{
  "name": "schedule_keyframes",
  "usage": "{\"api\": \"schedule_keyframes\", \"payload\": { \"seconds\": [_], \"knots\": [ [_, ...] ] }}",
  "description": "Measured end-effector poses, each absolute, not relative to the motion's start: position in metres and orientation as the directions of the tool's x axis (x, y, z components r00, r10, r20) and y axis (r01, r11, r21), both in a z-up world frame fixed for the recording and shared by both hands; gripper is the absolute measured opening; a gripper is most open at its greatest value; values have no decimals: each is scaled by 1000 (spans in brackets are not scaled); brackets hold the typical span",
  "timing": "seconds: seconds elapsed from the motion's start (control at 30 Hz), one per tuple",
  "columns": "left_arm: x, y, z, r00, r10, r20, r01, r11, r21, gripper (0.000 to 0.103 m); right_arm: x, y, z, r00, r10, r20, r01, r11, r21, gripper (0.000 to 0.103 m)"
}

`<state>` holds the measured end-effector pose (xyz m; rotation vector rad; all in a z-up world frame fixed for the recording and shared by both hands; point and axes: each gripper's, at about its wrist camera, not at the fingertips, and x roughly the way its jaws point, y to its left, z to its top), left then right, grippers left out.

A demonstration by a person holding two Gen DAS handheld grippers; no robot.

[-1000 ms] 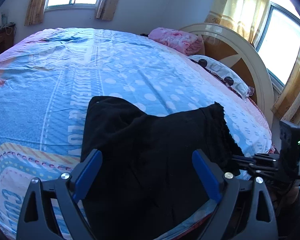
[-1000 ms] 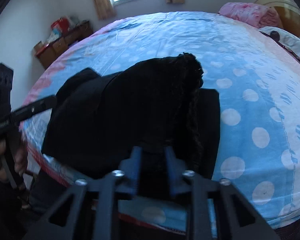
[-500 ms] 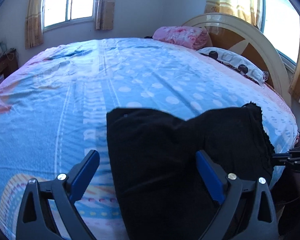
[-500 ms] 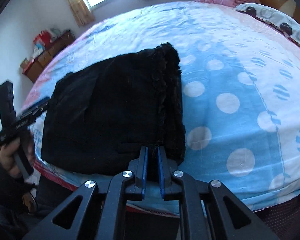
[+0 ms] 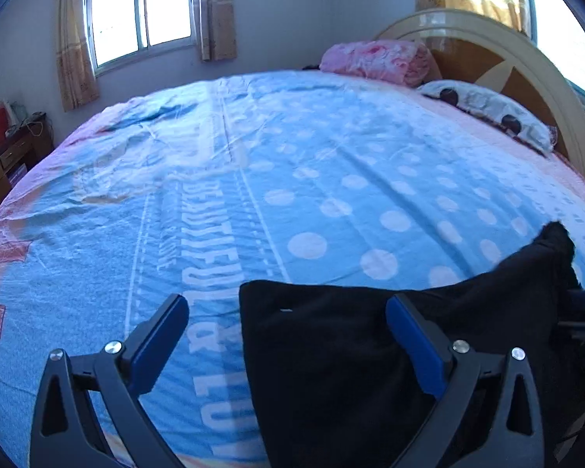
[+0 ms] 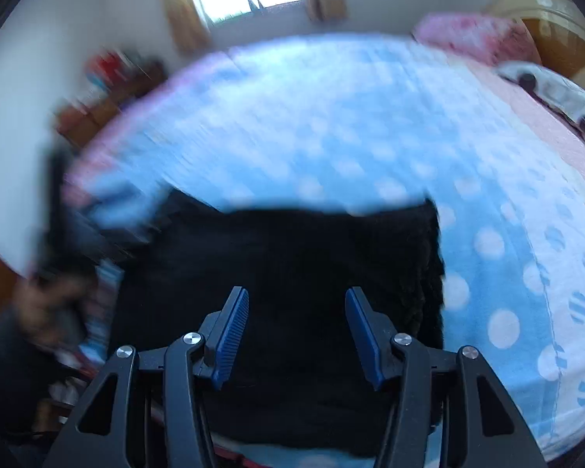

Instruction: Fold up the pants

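Observation:
The black pants (image 5: 331,351) lie folded in a flat stack on the near edge of the blue polka-dot bed (image 5: 292,179). My left gripper (image 5: 288,335) is open and empty, raised above the stack's left edge. In the blurred right wrist view the pants (image 6: 292,257) fill the lower middle. My right gripper (image 6: 296,331) is open over them and holds nothing. The left gripper and the hand holding it (image 6: 50,273) show as a blur at the left.
A pink folded blanket (image 5: 374,60) and a spotted pillow (image 5: 487,111) lie by the wooden headboard (image 5: 499,62). A wooden cabinet (image 5: 4,163) stands at the left wall. Curtained windows (image 5: 140,11) are behind the bed.
My right gripper was shut on the pants' near edge and has opened and let go. The raised fold has dropped flat. My left gripper has shifted left and up.

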<state>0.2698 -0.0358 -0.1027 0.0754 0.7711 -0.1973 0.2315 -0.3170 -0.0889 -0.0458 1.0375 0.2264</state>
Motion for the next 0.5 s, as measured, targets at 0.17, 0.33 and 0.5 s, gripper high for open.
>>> {"api": "schedule_keyframes", "payload": {
  "seconds": [0.17, 0.33, 0.5],
  "knots": [
    [288, -33, -122, 675, -141, -725, 178, 984, -25, 103, 230, -336, -104, 471, 180, -864, -209, 974, 88, 52],
    [276, -8, -106, 690, -146, -709, 109, 989, -98, 103, 233, -316, -94, 440, 95, -893, -216, 976, -3, 54],
    [232, 11, -89, 729, -133, -672, 88, 991, -102, 103, 233, -297, -49, 549, 148, -823, -247, 969, 10, 54]
  ]
}}
